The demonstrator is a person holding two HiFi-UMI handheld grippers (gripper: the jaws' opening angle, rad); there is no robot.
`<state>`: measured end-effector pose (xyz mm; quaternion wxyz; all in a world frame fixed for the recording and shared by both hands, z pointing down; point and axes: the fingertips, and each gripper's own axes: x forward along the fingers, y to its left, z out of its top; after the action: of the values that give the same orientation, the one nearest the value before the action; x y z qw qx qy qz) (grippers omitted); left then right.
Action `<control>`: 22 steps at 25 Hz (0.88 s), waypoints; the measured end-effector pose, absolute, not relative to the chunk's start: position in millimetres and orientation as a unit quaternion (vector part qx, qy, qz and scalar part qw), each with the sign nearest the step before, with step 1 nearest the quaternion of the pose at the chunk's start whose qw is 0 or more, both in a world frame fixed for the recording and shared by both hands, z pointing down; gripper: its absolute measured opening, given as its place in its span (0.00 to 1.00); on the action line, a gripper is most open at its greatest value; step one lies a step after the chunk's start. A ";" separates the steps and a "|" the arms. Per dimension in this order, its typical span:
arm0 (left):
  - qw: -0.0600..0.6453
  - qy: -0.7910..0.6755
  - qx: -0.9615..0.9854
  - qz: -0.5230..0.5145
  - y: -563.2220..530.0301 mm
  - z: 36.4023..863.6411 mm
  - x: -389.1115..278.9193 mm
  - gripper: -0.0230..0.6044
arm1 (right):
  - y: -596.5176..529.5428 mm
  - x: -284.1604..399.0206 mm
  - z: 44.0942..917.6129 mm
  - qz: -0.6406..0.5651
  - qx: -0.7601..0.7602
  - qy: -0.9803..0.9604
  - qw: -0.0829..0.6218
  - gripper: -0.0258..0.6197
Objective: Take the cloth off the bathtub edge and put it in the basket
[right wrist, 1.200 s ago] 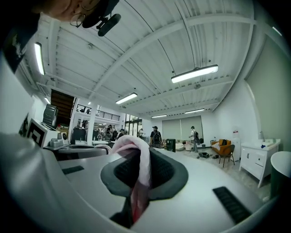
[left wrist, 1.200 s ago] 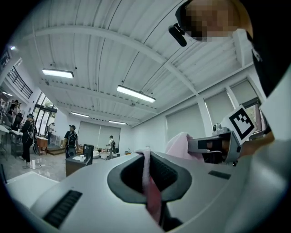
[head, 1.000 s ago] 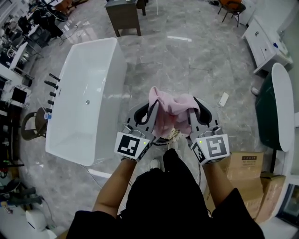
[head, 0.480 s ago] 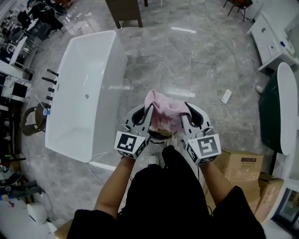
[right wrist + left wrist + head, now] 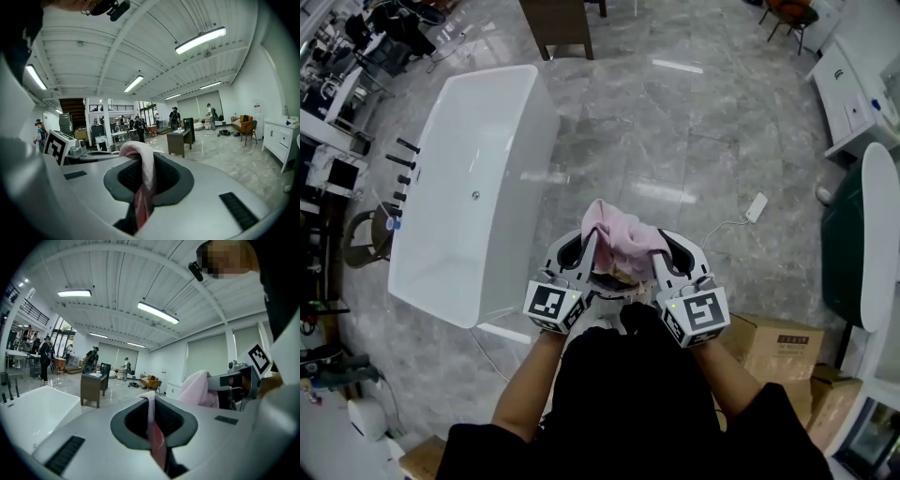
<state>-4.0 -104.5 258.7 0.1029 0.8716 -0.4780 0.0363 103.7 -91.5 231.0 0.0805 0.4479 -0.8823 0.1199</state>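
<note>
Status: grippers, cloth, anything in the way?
Left gripper and right gripper both shut on the pink cloth, bunched between them. Cloth off the bathtub, held clear of it. Basket not in view; nothing seen blocking.

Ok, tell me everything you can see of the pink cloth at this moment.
The pink cloth looks like soft, thin fabric, bunched and crumpled. It hangs in the air above the grey floor, clear of the white bathtub. The left hand-held gripper is shut on one edge and the right hand-held gripper on another, so it drapes between them.
</note>
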 end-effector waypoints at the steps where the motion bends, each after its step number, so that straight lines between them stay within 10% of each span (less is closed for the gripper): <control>1: 0.106 -0.482 0.869 0.038 -104.2 263.3 -2.5 0.07 | -92.0 105.3 235.4 0.124 0.444 -0.884 0.081 0.11; 22: 0.207 -0.497 0.840 0.066 -114.0 423.8 -36.1 0.07 | -107.0 54.7 398.7 0.229 0.427 -0.863 0.141 0.11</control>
<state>-36.1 -114.0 423.8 0.2072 0.8402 -0.4968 0.0657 54.7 -107.0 398.7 0.1415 0.4266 -0.8634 0.2291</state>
